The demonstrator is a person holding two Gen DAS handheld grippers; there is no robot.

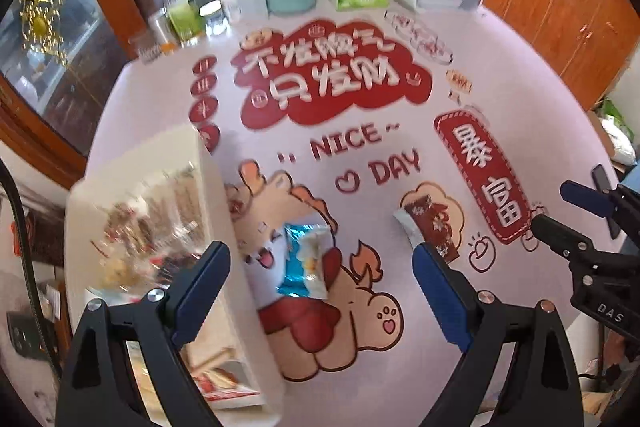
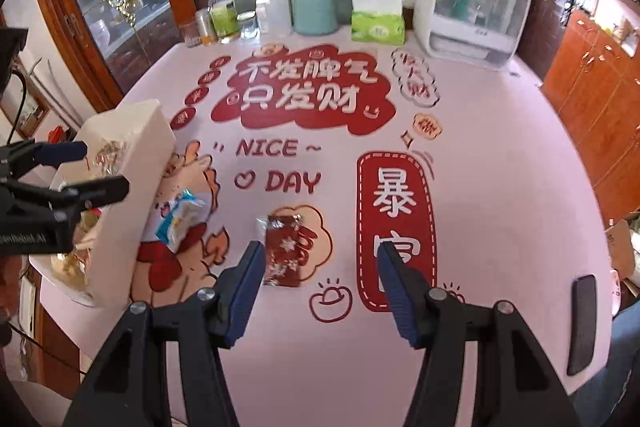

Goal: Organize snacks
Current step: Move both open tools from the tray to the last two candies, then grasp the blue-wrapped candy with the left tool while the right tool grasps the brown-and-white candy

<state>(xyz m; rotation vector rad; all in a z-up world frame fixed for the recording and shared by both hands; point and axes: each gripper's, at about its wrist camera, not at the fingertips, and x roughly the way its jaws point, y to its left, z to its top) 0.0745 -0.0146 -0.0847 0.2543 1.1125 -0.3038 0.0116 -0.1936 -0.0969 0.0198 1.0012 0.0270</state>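
Wooden cabinets and glass doors ring the pale printed surface (image 2: 500,187), with jars, a tissue pack and a white appliance lined along its far edge. At the left edge sits the white box (image 1: 224,227), already holding several wrapped snacks, though blur hides what they are. Two snacks lie loose on the surface: a blue-and-white packet (image 1: 306,261) just beside the box's right wall, and a dark red wrapper (image 2: 282,251) nearer the middle of the near edge. I judge I am at the approach step for both. My left claw (image 1: 320,291) has its jaws apart, empty, framing the blue packet. My right claw (image 2: 320,291) is likewise parted and empty, with the red wrapper at its left finger rather than centred. Next I need to shift the right claw left, lower both, then close.
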